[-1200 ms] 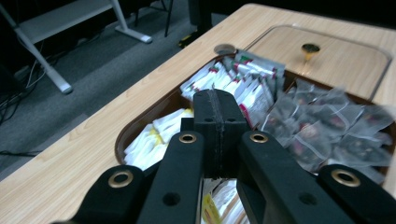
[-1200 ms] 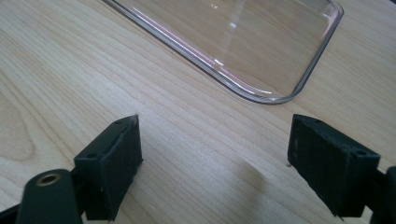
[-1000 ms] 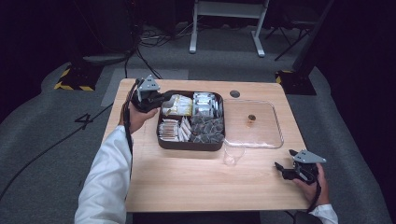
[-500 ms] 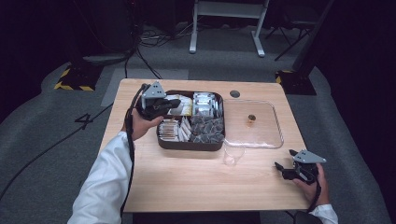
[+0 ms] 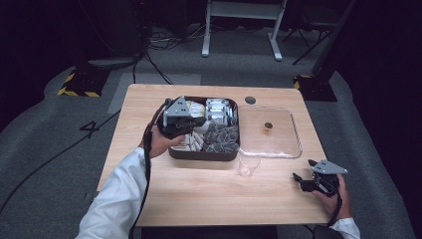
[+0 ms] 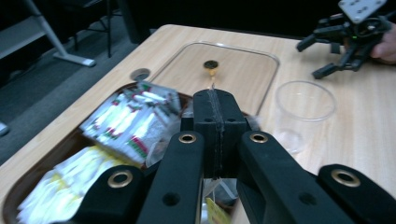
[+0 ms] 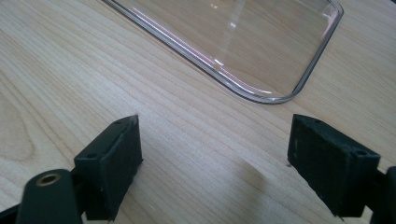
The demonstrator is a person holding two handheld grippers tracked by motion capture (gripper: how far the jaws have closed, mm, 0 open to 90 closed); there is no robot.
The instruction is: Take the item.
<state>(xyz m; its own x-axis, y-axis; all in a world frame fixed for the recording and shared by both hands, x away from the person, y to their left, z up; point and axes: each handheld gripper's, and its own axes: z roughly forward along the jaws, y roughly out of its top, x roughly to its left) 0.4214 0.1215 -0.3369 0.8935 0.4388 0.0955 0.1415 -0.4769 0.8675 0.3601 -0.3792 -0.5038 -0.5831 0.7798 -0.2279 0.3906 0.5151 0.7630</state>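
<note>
My left gripper hovers over the left half of a black tray of sachets. Its jaws are shut pad to pad with nothing between them. Below it lie white sachets with red and green print and yellow-white ones. Dark sachets fill the tray's front right compartment. My right gripper rests open near the table's front right corner, its pads spread over bare wood with nothing between them.
A clear plastic cup stands upright just in front of the tray's right corner. A clear lid with a small knob lies flat to the right of the tray. A round cable hole sits behind it.
My left gripper has moved rightward from the tray's left edge to over its left compartments, staying shut. The right gripper has kept still.
</note>
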